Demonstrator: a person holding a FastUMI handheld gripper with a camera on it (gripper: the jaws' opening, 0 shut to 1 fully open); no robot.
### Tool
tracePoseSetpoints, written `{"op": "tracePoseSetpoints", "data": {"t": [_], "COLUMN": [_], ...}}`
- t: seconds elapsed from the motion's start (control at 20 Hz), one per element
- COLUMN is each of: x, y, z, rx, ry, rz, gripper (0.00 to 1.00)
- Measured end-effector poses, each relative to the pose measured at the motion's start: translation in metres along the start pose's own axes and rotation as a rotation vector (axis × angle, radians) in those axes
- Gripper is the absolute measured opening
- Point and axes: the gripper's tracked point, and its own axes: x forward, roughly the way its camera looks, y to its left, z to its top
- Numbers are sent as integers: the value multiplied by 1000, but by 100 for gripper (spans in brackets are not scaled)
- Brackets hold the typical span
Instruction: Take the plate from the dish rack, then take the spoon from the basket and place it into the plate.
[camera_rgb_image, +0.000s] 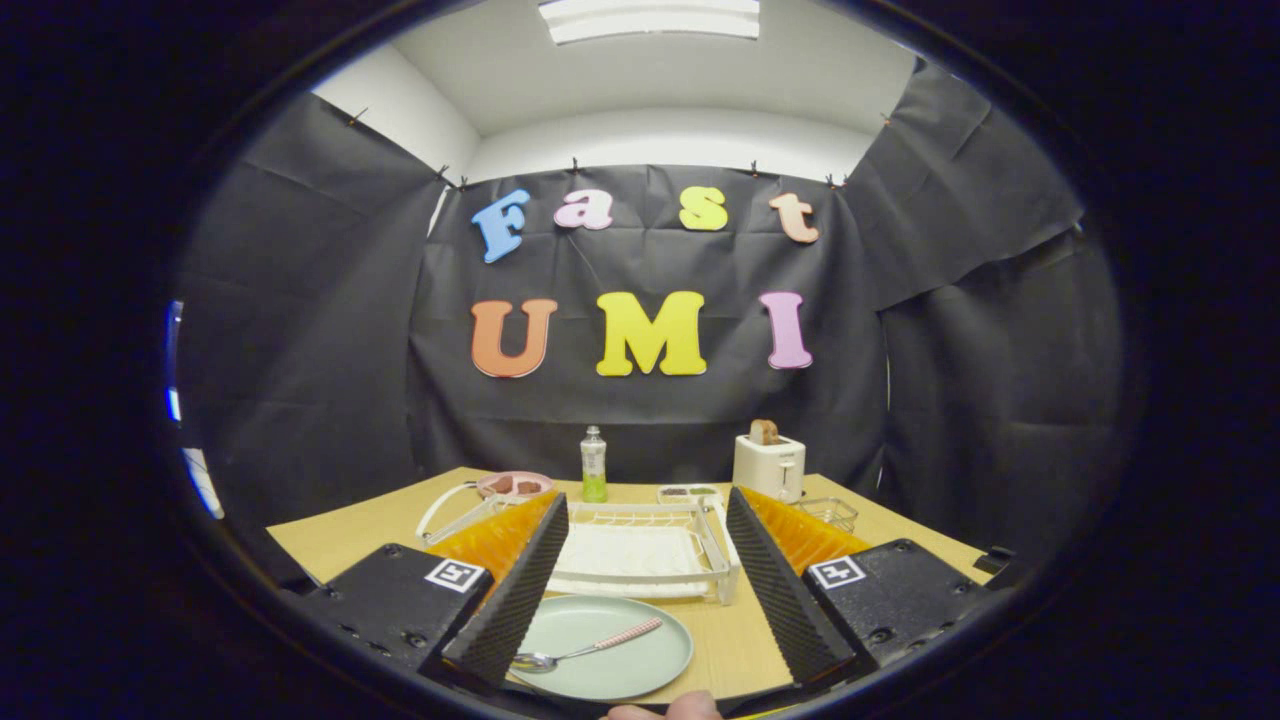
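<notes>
A pale green plate (610, 650) lies flat on the wooden table (340, 530) between my two fingers, close to their roots. A spoon (585, 648) with a pink checked handle rests in the plate, its bowl toward the left finger. My gripper (647, 500) is open and holds nothing; its fingertips reach out over the white dish rack (640, 550), which stands just beyond the plate. A small wire basket (832, 513) sits to the right of the right finger.
Behind the rack stand a green drink bottle (594, 465), a white toaster (768, 464) with bread in it and a small tray (688, 493). A pink bowl (514, 485) sits at the back left. A fingertip of a person (665, 710) shows at the table's near edge.
</notes>
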Motion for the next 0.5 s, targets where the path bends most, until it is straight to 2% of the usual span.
{"op": "tracePoseSetpoints", "data": {"t": [0.5], "x": [-2], "y": [8], "z": [16], "rx": [16], "ry": [-45], "rz": [11], "gripper": [100]}}
